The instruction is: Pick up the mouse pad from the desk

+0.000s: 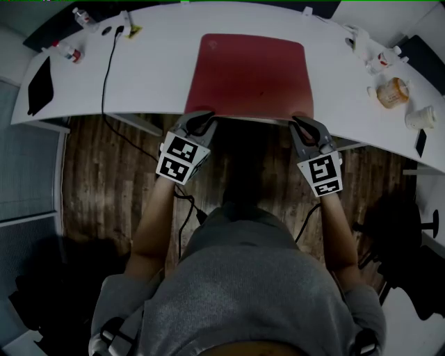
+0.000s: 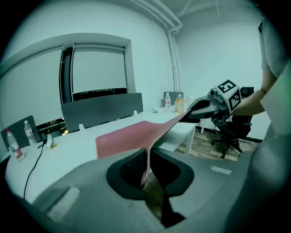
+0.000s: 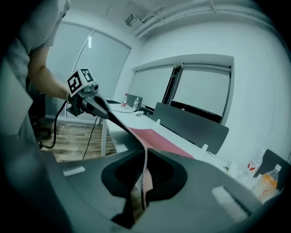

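Red mouse pad (image 1: 254,73), near corners in left claw (image 1: 201,119) and right claw (image 1: 304,123)

The mouse pad (image 1: 250,73) is looking matt and bendy; under the left gripper (image 1: 201,119), the floor (image 1: 104,181) is looking wooden.

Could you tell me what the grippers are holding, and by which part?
The red mouse pad, by its near edge: left gripper at the left corner, right gripper at the right corner.

Tally by the mouse pad (image 1: 250,73): one.
You've two grippers, left gripper (image 1: 201,122) and right gripper (image 1: 304,125); two bottles (image 1: 67,51) (image 1: 82,17) left of it; one cable (image 1: 106,76).
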A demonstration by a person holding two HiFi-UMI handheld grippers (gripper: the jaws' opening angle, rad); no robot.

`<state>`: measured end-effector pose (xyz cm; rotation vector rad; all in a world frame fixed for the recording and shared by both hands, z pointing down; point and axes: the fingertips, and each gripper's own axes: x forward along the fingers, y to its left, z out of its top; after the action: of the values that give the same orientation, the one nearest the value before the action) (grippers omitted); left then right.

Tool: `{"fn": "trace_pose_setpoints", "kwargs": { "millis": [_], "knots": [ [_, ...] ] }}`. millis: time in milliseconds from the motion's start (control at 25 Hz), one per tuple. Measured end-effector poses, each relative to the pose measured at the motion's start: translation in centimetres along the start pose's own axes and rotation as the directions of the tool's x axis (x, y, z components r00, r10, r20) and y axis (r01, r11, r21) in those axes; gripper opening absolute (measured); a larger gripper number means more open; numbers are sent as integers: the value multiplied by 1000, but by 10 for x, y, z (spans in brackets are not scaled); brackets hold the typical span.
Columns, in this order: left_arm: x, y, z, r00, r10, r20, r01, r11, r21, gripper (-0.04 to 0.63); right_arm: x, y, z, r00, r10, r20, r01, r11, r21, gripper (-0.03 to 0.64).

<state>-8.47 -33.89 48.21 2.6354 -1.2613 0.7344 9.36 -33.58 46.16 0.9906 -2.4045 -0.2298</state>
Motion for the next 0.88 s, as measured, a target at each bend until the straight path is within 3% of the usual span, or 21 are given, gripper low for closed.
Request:
{"fn": "trace_pose_setpoints", "kwargs": {
  "millis": [120,440,600,720,880],
  "knots": [
    [-15,-4,10,1000,-6,29,8,998,-66,32,-11,1,16,999,-9,36,8,999,31,14],
    [-58,-9,38,995,16,97,-7,995,-102,32,-41,7,51,996,-19,92,12,998,69,14],
    [-78,-14,55,993,6,115,3,997,-81,31,-59,12,72,990,-14,141,6,998,57,14],
    [-92,-21,66,991,-41,125,48,997,-55,31,-72,10,91,983,-33,181,12,993,119,14],
    [-110,-30,74,987,-93,129,97,995,-27,31,-89,15,107,979,-19,205,-7,992,126,15]
  ]
}}
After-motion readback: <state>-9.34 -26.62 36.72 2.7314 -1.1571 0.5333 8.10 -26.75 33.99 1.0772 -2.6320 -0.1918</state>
